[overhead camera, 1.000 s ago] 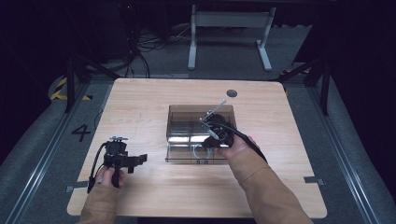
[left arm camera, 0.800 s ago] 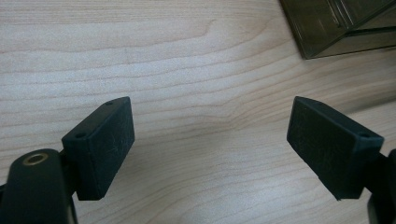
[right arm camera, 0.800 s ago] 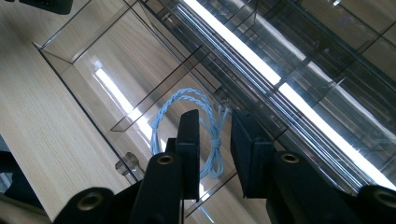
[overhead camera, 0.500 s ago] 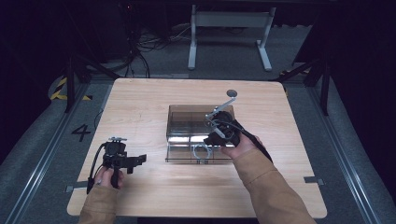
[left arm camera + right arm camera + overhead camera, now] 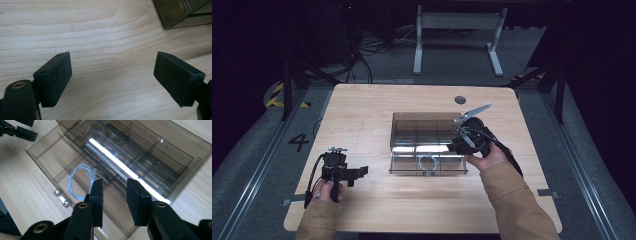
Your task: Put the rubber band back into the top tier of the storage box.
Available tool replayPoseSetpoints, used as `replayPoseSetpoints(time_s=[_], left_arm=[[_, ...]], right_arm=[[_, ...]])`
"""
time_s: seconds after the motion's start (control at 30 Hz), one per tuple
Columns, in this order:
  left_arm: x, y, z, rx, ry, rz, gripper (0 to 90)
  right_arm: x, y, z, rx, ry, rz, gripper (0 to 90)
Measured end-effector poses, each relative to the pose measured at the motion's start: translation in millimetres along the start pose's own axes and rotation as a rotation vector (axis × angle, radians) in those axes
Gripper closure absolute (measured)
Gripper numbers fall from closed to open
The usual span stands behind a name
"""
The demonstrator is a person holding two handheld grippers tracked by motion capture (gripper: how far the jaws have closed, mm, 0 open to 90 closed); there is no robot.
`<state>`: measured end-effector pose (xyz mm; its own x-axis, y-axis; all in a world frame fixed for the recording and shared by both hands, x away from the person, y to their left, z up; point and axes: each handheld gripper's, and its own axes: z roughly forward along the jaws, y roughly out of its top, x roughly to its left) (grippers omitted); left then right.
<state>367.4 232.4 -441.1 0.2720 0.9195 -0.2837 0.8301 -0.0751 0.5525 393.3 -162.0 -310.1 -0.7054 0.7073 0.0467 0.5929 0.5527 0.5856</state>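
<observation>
Two hand-held grippers over counter (image 5: 362, 115). High view: left hand-held gripper (image 5: 360, 171) near front-left edge; right hand-held gripper (image 5: 457, 142) above smoky clear drawer box (image 5: 427, 131), drawer pulled out toward person, blue loop (image 5: 428, 161) inside.
Left gripper view: jaws spread wide, nothing between.
Right gripper view: jaws have just been opening, nothing between; blue loop lies on drawer floor beside handle (image 5: 61, 198).

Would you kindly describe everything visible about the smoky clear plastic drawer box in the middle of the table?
The drawer box is a smoke-tinted, see-through plastic case resting flat on the wooden table, with inner dividers visible through its top. Its drawer is pulled open toward the person and has a small metal knob on its front. Inside lies a loose loop of pale blue cord. The right gripper hangs above it, jaws apart, touching nothing.
</observation>
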Motion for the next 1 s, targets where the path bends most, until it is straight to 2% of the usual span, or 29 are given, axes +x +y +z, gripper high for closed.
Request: replayPoseSetpoints(time_s=[0.27,0.43,0.57,0.73,0.8,1.0], left_arm=[[0.1,0.1,0.2,0.003,0.001,0.004,15.8],[-0.1,0.0,0.2,0.003,0.002,0.004,15.8],[-0.1,0.1,0.2,0.003,0.003,0.005,15.8],[-0.3,0.3,0.8,0.005,0.003,0.003,15.8],[-0.3,0.5,1.0,0.005,0.003,0.002,15.8],[-0.4,0.6,1.5,0.005,0.001,0.001,15.8]], right_arm=[[-16.7,-20.7,-15.2,-0.025,-0.029,0.039,66.6],[-25.6,-31.0,-23.6,-0.044,-0.048,0.036,64.7],[-32.7,-40.0,-30.9,-0.062,-0.061,0.054,64.4],[-39.2,-49.3,-33.9,-0.061,-0.074,0.059,63.9],[-43.5,-55.4,-34.4,-0.053,-0.094,0.063,63.4],[-56.6,-71.8,-37.7,-0.051,-0.103,0.119,63.4]])
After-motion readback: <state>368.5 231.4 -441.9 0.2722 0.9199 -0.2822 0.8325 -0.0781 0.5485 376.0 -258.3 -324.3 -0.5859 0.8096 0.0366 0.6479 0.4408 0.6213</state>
